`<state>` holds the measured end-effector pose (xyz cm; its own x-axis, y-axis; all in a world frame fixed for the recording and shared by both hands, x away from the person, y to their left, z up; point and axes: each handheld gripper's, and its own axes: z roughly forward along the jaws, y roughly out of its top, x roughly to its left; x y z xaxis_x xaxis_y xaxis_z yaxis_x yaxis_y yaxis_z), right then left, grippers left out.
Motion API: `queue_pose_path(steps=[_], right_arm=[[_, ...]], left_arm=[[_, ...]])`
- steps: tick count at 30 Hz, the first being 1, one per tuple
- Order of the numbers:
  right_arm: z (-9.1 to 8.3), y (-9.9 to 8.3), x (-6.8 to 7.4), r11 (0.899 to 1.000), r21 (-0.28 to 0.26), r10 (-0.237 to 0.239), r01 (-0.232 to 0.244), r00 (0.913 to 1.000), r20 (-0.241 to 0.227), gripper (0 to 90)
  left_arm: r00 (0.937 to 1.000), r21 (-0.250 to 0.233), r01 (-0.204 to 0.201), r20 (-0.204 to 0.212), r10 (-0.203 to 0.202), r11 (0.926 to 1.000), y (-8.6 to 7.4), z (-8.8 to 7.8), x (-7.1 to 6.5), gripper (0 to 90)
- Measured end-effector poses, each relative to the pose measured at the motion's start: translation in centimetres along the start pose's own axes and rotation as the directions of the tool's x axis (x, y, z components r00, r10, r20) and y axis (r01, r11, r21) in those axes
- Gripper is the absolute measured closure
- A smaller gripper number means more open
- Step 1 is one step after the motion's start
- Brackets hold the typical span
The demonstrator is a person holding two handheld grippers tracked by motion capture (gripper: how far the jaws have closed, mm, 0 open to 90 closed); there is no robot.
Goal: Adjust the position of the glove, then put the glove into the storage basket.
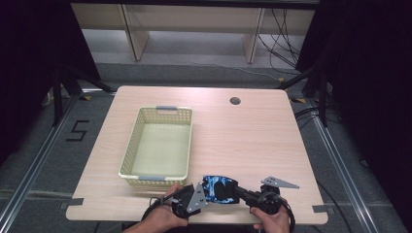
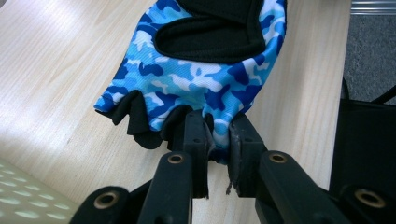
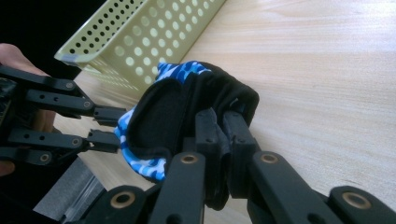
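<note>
Pale wood table (image 1: pixel 252 141), dark curtains around; a yellow basket (image 1: pixel 158 145) sits just ahead-left of the left gripper (image 2: pixel 218 140). Glove (image 1: pixel 219 188), blue camo with black trim, hangs stretched between both tools: left jaws pinch its finger end, right gripper (image 3: pixel 223 122) clamps the black cuff. Judged soft, light and floppy, not fragile; best taken by hems or cuff, since the thin fabric may slip.

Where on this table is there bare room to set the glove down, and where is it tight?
Free: the wide table stretch right of the basket, from the cable hole to the near edge. Crowded: the near edge, where the left gripper and right gripper pinch the glove.
</note>
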<state>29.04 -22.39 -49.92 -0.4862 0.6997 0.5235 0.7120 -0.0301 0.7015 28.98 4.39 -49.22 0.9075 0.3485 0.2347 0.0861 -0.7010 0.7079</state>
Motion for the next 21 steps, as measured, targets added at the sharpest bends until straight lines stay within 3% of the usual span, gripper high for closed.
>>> queue_pose_path(steps=[1, 5, 6, 7, 8, 9, 10, 11, 14, 16, 17, 18, 20, 21], right_arm=[[0.1, 0.0, -0.3, 0.999, -0.013, -0.042, 0.042, 0.9991, 0.007, 86.7], [-0.3, 0.1, 0.5, 1.000, -0.009, -0.014, 0.014, 0.9999, -0.010, 86.6], [-0.3, 0.2, 0.3, 0.999, -0.013, -0.048, 0.048, 0.9988, 0.004, 86.6], [-0.3, 0.3, 0.4, 0.999, -0.011, -0.049, 0.049, 0.9988, 0.000, 86.6], [-0.3, 0.3, 0.5, 0.998, -0.017, -0.054, 0.054, 0.9985, -0.010, 86.6], [-0.3, 0.3, 0.5, 0.998, -0.017, -0.054, 0.054, 0.9985, -0.010, 86.6], [-0.4, 0.3, 1.0, 1.000, -0.006, -0.007, 0.007, 0.9998, -0.018, 86.6], [-0.5, 0.5, 0.8, 0.997, -0.020, -0.074, 0.074, 0.9972, -0.007, 86.6], [-0.7, 0.6, 1.4, 0.999, -0.002, -0.043, 0.043, 0.9991, -0.007, 86.6], [-1.0, 0.8, 1.7, 0.999, -0.006, -0.053, 0.053, 0.9985, -0.013, 86.6], [-1.2, 1.1, 1.8, 0.996, -0.015, -0.090, 0.089, 0.9959, -0.011, 86.6], [-1.2, 1.1, 1.8, 0.996, -0.015, -0.090, 0.089, 0.9959, -0.011, 86.6], [-1.6, 1.4, 2.4, 0.997, -0.006, -0.076, 0.076, 0.9971, -0.009, 86.7], [-1.7, 1.7, 2.5, 0.993, -0.020, -0.116, 0.116, 0.9932, -0.011, 86.6]], left_arm=[[1.0000, -0.001, -0.008, -0.003, 0.008, 1.0000, 0.0, -0.1, 0.0, 79.2], [1.0000, -0.005, 0.001, 0.005, -0.001, 1.0000, 0.0, -0.2, 0.0, 79.1], [0.9999, -0.003, -0.008, -0.008, 0.008, 1.0000, 0.0, -0.3, 0.1, 79.1], [1.0000, 0.007, 0.004, 0.007, -0.004, 1.0000, 0.1, -0.4, 0.1, 79.2], [0.9999, -0.011, 0.009, -0.007, -0.009, 0.9999, 0.1, -0.4, 0.0, 79.2], [0.9999, -0.012, 0.010, -0.010, -0.010, 0.9999, 0.1, -0.5, 0.0, 79.2], [0.9999, -0.019, 0.008, -0.014, -0.008, 0.9998, 0.1, -0.6, 0.0, 79.2], [1.0000, -0.011, 0.004, -0.007, -0.004, 0.9999, 0.2, -0.7, 0.1, 79.1], [1.0000, -0.012, -0.004, -0.007, 0.004, 0.9999, 0.4, -0.9, 0.1, 79.1], [1.0000, -0.016, 0.000, -0.007, 0.000, 0.9999, 0.6, -1.2, 0.0, 79.1], [1.0000, -0.019, 0.009, -0.003, -0.009, 0.9998, 0.6, -1.3, -0.1, 79.1], [1.0000, -0.006, -0.002, -0.006, 0.002, 1.0000, 0.8, -1.6, 0.0, 79.1], [0.9998, -0.033, -0.002, -0.017, 0.002, 0.9995, 1.1, -2.0, 0.0, 79.1], [0.9996, -0.027, -0.016, -0.022, 0.016, 0.9995, 1.3, -2.4, 0.1, 79.1]])
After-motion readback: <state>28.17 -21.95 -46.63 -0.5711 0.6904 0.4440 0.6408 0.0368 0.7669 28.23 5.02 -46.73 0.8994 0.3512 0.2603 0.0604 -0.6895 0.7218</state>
